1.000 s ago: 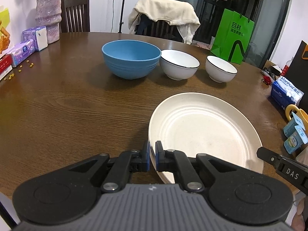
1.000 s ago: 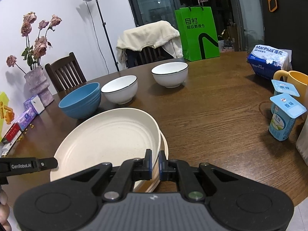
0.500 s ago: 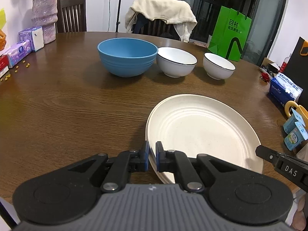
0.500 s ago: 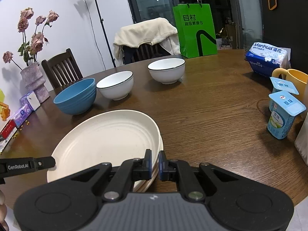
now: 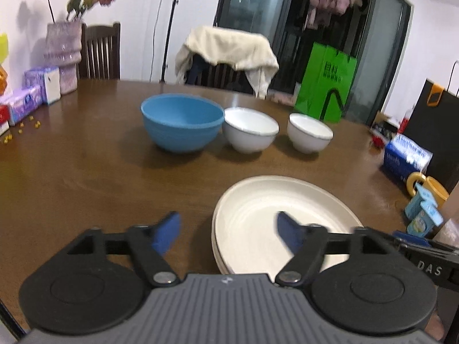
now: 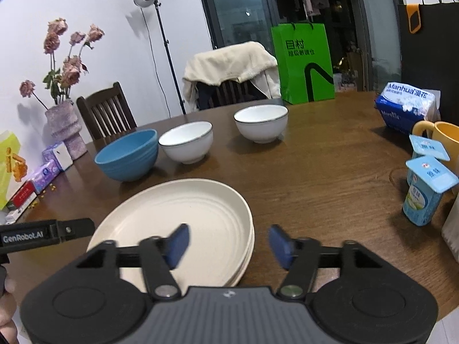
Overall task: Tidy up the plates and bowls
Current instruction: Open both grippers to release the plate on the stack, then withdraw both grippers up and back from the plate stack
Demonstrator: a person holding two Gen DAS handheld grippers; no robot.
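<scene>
A stack of cream plates (image 5: 281,218) (image 6: 183,218) lies flat on the brown wooden table near its front edge. My left gripper (image 5: 228,233) is open, its jaws either side of the stack's left rim, holding nothing. My right gripper (image 6: 229,242) is open, its jaws either side of the stack's right rim, holding nothing. Behind the plates stand a blue bowl (image 5: 182,121) (image 6: 127,154), a white bowl (image 5: 251,133) (image 6: 186,142) and a smaller white bowl (image 5: 309,136) (image 6: 261,123), in a row.
A yellow mug (image 6: 443,137), two yoghurt cups (image 6: 427,189) and a blue tissue pack (image 6: 407,109) sit at the right. Tissue boxes (image 5: 43,87) and a vase (image 5: 63,54) stand at the left. A green bag (image 6: 304,63) and chairs stand behind the table.
Both grippers were shut on the top plate's rim and have opened, letting it go onto the stack. Both have lifted and drawn back slightly.
</scene>
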